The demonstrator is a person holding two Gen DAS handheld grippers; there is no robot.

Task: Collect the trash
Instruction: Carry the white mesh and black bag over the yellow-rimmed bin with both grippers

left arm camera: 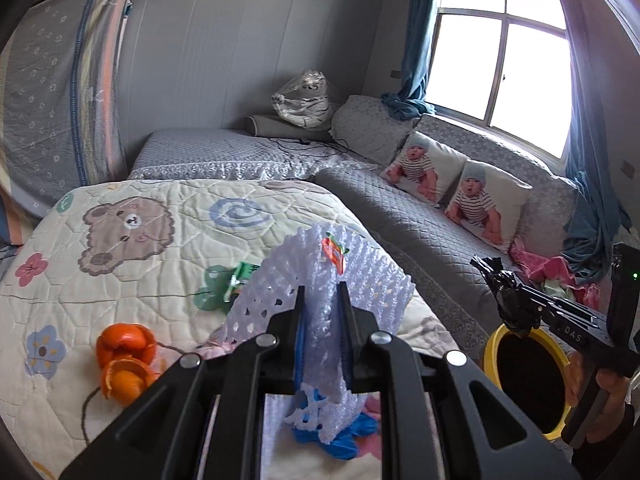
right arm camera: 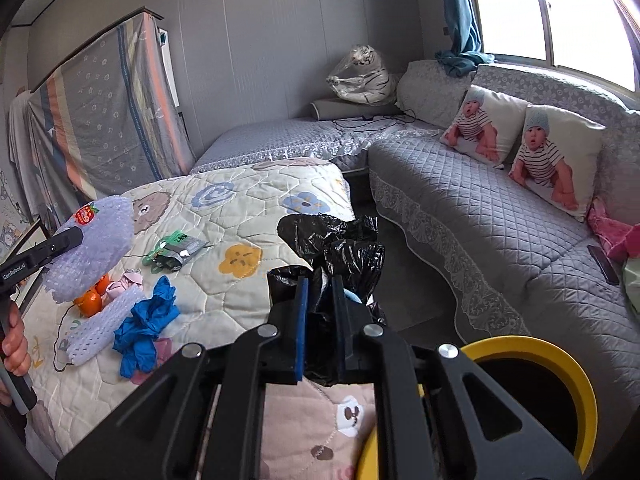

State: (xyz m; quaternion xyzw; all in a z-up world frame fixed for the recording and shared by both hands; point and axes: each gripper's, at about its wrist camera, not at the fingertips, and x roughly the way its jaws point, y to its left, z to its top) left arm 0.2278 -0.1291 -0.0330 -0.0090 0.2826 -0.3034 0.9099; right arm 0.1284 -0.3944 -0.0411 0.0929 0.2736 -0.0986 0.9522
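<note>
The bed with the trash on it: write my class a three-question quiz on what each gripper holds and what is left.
1. True or false: the left gripper is shut on a white foam net.
2. What does the right gripper hold? A black bag B blue gloves C orange peel
3. What colour is the bin's rim?

Key: 1 true; 2 A; 3 yellow.

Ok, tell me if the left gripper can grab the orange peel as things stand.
Probably not yet: the left gripper is shut on the white foam net, so its jaws are occupied. The orange peel itself lies uncovered on the quilt.
</note>
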